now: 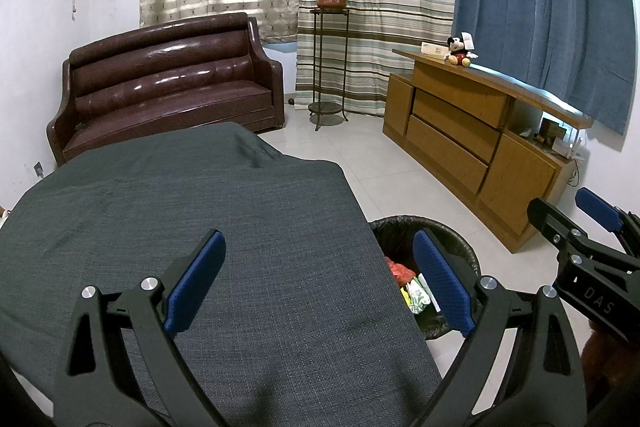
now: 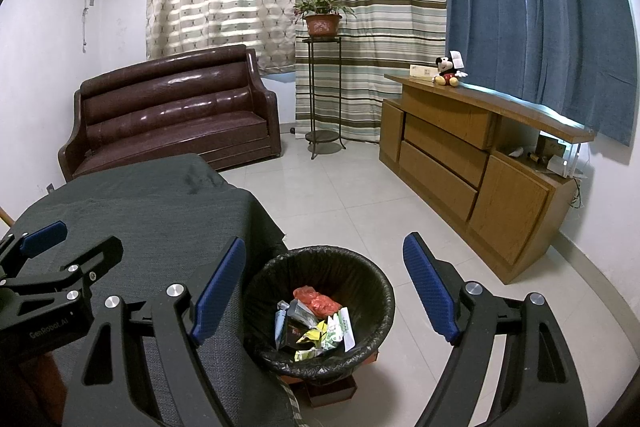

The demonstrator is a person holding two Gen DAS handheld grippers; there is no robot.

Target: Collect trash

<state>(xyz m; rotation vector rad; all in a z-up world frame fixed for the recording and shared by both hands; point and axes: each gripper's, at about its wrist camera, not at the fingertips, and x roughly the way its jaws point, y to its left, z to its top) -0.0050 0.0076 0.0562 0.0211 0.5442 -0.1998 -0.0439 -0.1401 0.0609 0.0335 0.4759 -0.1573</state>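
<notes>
A black-lined trash bin (image 2: 360,267) stands on the floor beside the grey-clothed table (image 1: 200,195); its rim (image 1: 456,239) also shows in the left wrist view. Inside lie crumpled wrappers (image 2: 320,327) in red, yellow, green and white. My right gripper (image 2: 324,255) hangs open above the bin with nothing between its blue pads. My left gripper (image 1: 320,247) is open too, over the table's right edge, empty. Each gripper shows in the other's view: the right gripper (image 1: 568,211) and the left gripper (image 2: 84,239), both with jaws apart.
A brown leather sofa (image 1: 168,87) stands behind the table. A plant stand (image 1: 328,67) with a potted plant is by the curtains. A wooden cabinet (image 1: 472,135) with a plush toy (image 1: 460,51) runs along the right wall. Tiled floor (image 2: 340,195) lies between them.
</notes>
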